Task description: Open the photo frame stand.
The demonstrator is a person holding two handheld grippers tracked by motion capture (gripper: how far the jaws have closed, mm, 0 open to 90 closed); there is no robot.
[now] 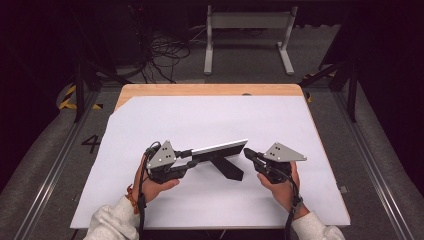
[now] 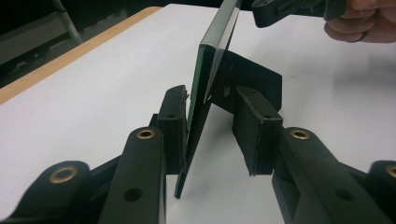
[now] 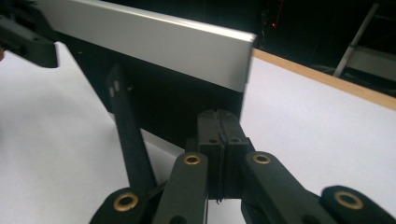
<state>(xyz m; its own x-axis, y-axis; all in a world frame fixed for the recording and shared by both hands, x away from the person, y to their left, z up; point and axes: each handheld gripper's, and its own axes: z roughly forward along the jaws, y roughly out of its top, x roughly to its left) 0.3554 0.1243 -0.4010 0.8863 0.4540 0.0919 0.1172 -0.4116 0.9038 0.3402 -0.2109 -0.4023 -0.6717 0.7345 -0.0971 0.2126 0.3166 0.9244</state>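
We are standing a picture frame (image 1: 220, 149) upright on the white worktop (image 1: 215, 120), just below the centre of the high view, its black rear stand (image 1: 227, 167) angled out toward the lower edge. The left gripper (image 1: 186, 158) has its jaws either side of the frame's left end: in the left gripper view one pad (image 2: 172, 126) lies against the glass edge while the other pad (image 2: 256, 128) stands off, so the frame sits loosely between released jaws. The right gripper (image 1: 248, 152) is clenched on nothing, its tips just beside the frame's right end. To do this well, we judge the shut right jaws should only nudge or steady that end while the stand settles flat, and the left jaws should back away straight, without dragging the glass
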